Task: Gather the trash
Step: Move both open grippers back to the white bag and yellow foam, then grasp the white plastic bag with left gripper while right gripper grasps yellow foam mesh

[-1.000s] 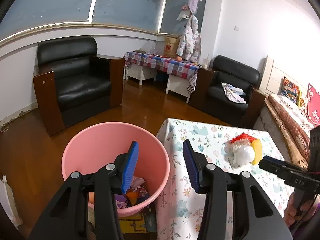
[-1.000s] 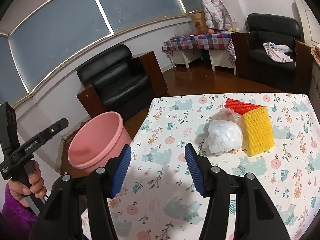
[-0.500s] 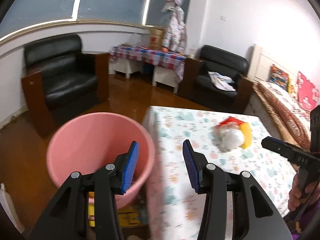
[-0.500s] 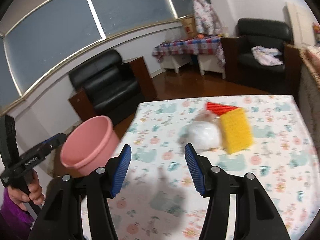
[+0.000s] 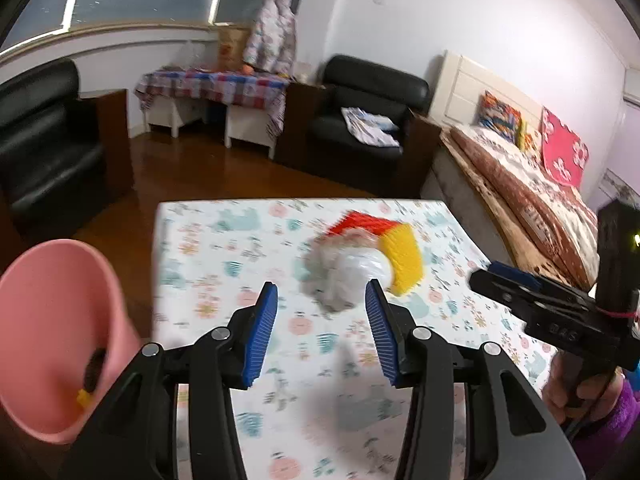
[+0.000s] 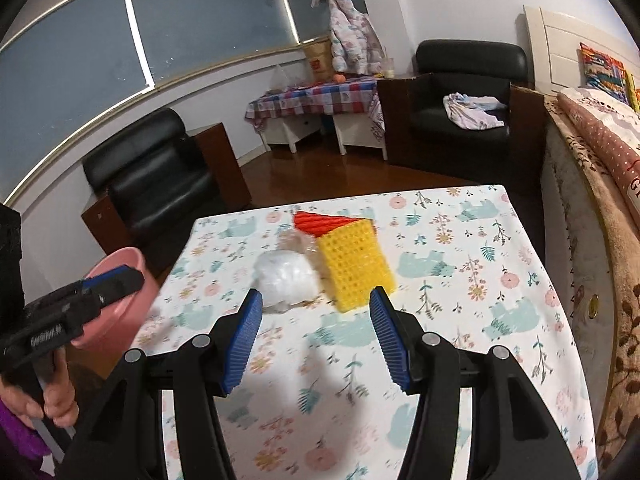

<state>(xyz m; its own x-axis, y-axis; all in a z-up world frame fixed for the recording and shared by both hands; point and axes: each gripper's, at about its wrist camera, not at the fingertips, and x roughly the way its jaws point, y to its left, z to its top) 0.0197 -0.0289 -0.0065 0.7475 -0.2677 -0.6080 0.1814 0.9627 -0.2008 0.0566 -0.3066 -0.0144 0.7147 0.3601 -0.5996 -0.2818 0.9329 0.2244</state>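
On the floral tablecloth [image 6: 460,264] lies a small heap of trash: a crumpled white plastic bag [image 6: 286,280], a yellow foam net [image 6: 356,266] and a red foam net [image 6: 324,222] behind them. In the left wrist view the same bag [image 5: 352,270], yellow net [image 5: 402,250] and red net [image 5: 360,220] sit just beyond my open, empty left gripper [image 5: 320,300]. My right gripper [image 6: 316,308] is open and empty too, a short way in front of the heap. The pink bucket [image 5: 52,320] stands on the floor left of the table, with scraps at its bottom.
Black armchairs [image 6: 156,184] [image 5: 368,120] stand beyond the table on the wooden floor, with a checked-cloth side table [image 5: 216,84] between them. A bed [image 5: 532,184] runs along the table's right side. A hand [image 5: 580,384] holds the other gripper [image 5: 532,304].
My left gripper has swung right, from over the pink bucket to in front of the trash heap. The right gripper has moved closer to the heap. Both stayed open.
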